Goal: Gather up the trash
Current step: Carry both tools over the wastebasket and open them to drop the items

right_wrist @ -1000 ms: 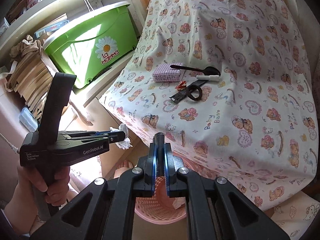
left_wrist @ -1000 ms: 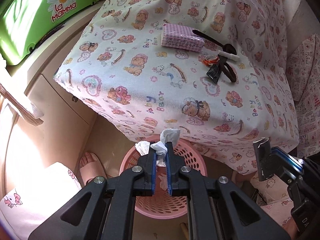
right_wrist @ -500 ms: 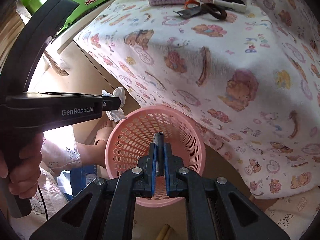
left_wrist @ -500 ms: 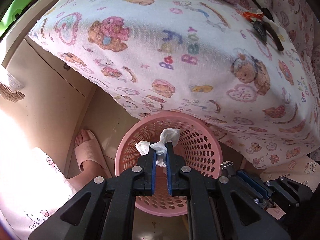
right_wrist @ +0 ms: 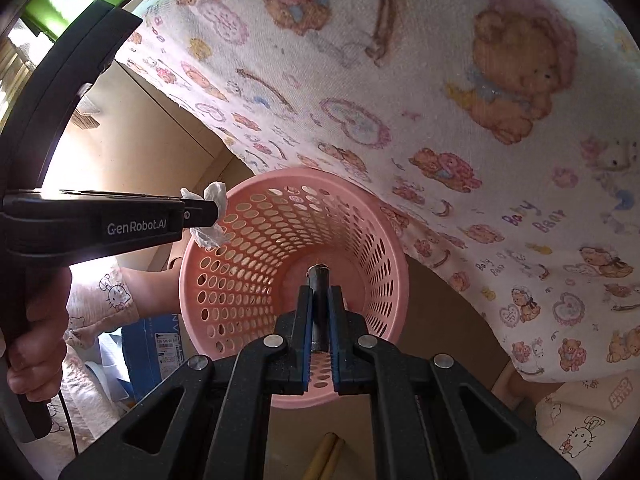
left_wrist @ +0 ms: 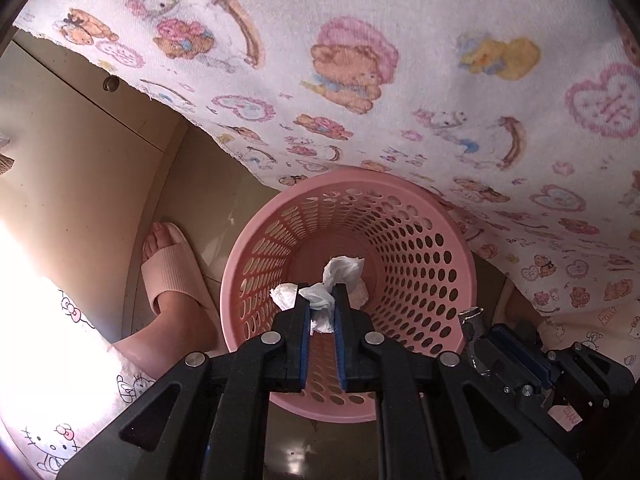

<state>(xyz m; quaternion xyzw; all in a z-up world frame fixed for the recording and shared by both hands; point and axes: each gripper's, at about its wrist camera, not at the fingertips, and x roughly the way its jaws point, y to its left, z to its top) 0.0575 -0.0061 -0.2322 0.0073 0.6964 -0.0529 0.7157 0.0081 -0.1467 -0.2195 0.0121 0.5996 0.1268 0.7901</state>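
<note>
Beside the bear-print cloth (left_wrist: pixel 400 80), over a pink basket (left_wrist: pixel 420 232) on tiled floor (left_wrist: pixel 224 220), left gripper (left_wrist: pixel 322 300) pinching tissue (left_wrist: pixel 340 272), right gripper (right_wrist: pixel 319 300) clamping a dark tube (right_wrist: pixel 319 284).

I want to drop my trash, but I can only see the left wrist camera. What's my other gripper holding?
Observer: The right gripper is shut on a small dark cylinder, above the inside of the pink basket.
Operator: Where does my tissue look from over there?
Observer: In the right wrist view, the tissue in the left gripper shows against the basket's left rim, not its middle.
Operator: Is anything next to the basket?
Observer: Yes, a blue box stands on the floor to its left.
</note>
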